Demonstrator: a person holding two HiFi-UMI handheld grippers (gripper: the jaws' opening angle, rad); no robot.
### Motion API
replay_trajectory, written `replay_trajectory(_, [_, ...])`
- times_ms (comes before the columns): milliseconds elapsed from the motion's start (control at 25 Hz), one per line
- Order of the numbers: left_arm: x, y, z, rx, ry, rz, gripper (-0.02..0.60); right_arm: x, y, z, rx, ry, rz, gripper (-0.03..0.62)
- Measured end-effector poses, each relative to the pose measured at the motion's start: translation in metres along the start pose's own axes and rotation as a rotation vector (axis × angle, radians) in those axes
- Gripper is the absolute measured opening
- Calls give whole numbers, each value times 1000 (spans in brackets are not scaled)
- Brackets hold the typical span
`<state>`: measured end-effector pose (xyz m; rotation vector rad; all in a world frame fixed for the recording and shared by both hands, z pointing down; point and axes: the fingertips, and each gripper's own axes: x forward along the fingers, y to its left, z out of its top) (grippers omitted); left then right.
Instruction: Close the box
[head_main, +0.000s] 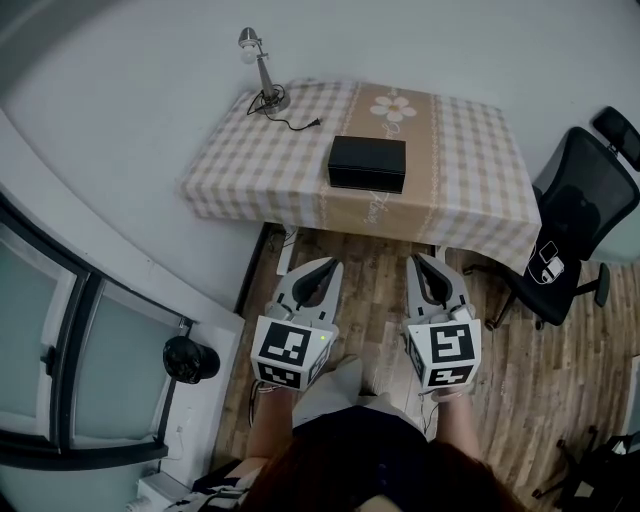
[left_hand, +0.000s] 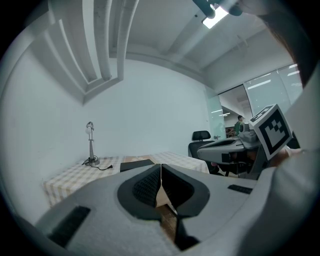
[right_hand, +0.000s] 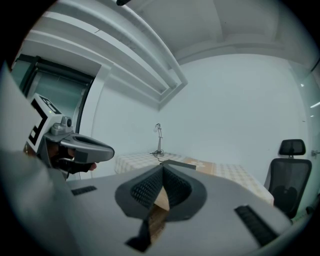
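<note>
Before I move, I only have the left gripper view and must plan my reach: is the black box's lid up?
Observer: No. In the head view the black box shows a flat top, no raised lid.
Operator: Where does it sit?
Observer: Near the front edge of the checked table, about midway along it.
Operator: And my other hand?
Observer: The right gripper has its fingers together, empty, over the wood floor short of the table.

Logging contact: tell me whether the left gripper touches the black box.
Apart. Head view: left gripper hangs over the floor, black box lies on the table beyond.
</note>
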<state>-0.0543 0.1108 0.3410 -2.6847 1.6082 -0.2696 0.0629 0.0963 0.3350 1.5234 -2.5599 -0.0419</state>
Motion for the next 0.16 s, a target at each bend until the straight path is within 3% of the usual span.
replay_trajectory(160, [2, -1, -2, 7, 2, -8, 28, 4, 0, 1, 3, -3, 2, 17])
